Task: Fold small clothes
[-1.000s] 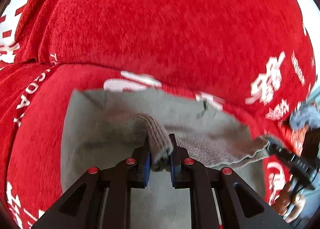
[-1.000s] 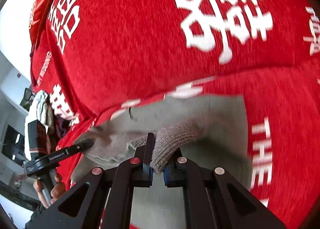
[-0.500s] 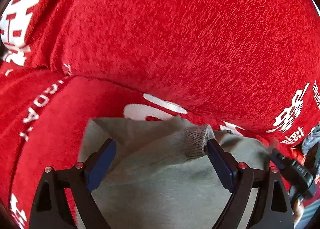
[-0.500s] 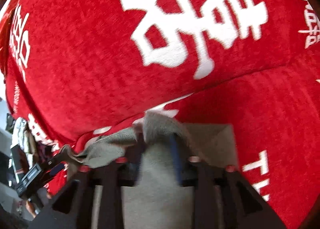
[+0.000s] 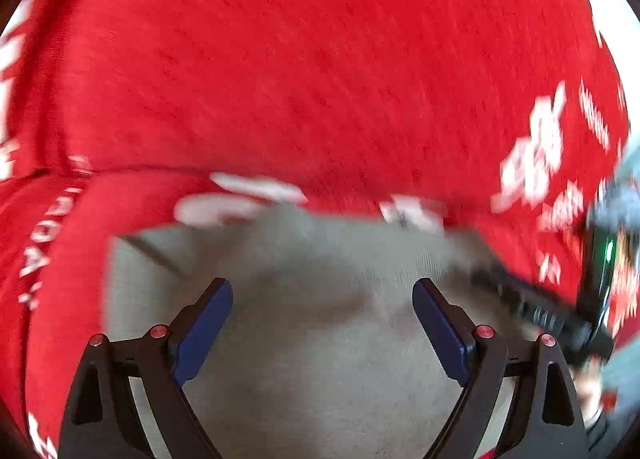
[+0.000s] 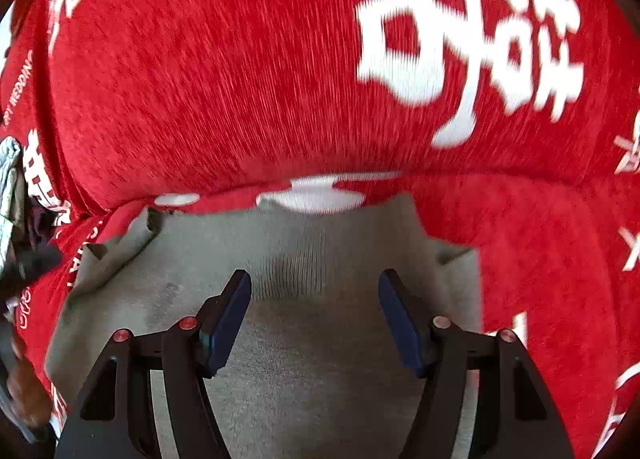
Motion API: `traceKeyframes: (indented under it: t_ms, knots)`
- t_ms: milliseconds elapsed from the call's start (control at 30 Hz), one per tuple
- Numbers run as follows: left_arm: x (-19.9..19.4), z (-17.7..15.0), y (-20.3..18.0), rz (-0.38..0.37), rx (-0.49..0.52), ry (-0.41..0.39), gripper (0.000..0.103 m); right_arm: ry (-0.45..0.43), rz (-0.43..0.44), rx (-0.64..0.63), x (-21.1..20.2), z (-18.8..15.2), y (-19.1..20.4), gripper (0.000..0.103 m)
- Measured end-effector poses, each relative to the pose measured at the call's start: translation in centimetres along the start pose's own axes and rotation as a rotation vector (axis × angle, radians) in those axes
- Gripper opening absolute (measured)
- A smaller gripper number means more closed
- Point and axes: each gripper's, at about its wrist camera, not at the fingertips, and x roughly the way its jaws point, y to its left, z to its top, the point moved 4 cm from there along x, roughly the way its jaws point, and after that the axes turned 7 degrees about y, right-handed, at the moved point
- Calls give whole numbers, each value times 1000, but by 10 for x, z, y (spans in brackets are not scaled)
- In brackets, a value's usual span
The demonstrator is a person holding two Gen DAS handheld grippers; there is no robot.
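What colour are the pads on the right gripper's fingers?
Dark blue pads on black fingers, clearest in the right wrist view.

You have one grey knit garment (image 6: 320,259) lying near you on one red cloth with white lettering (image 6: 224,71). Two grippers show: the left gripper (image 5: 322,299) and the right gripper (image 6: 315,291), each with two blue pads (image 6: 228,319).

Blurred throughout in the left wrist view: white characters on red plush fabric (image 5: 532,163) unreadable. Cut off at right edge: black device with green light (image 5: 600,259). Cut off below: flat grey knitted garment (image 6: 320,339). Barely visible at left edge: bare hand (image 6: 24,391).
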Motion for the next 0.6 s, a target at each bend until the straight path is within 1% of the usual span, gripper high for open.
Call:
traceKeyframes:
  t_ms: [33, 67, 100, 133, 167, 267, 300, 333, 367, 433, 533, 600]
  knots:
    - [12, -2, -3, 14, 30, 36, 92, 8, -6, 11, 3, -2, -3, 70]
    - [29, -4, -4, 49, 57, 88, 92, 7, -12, 19, 4, -4, -7, 70]
    - [42, -4, 1, 94, 63, 120, 92, 1, -13, 24, 4, -5, -10, 70]
    - [47, -2, 9, 129, 51, 128, 92, -2, -9, 28, 3, -6, -13, 70]
    - [49, 3, 22, 151, 16, 122, 92, -4, -9, 29, 2, -7, -16, 70]
    - [37, 16, 60, 140, -117, 77, 92, -12, -11, 19, 1, -11, -20, 70]
    - [26, 19, 73, 124, -171, 47, 92, -17, -9, 18, 1, -12, -21, 70]
    - [19, 20, 80, 122, -201, 24, 92, -21, -7, 21, 1, -12, -21, 70]
    - [8, 20, 89, 137, -230, -12, 92, -24, -8, 26, -1, -12, -22, 70]
    - [-5, 16, 103, 131, -265, -54, 92, -28, -10, 37, -1, -11, -23, 70]
    - [-5, 5, 109, 123, -283, -9, 92, -21, -31, 41, -1, -11, -24, 70]
    - [-11, -2, 106, 145, -263, -18, 92, -24, -63, 68, -5, -11, -28, 70]
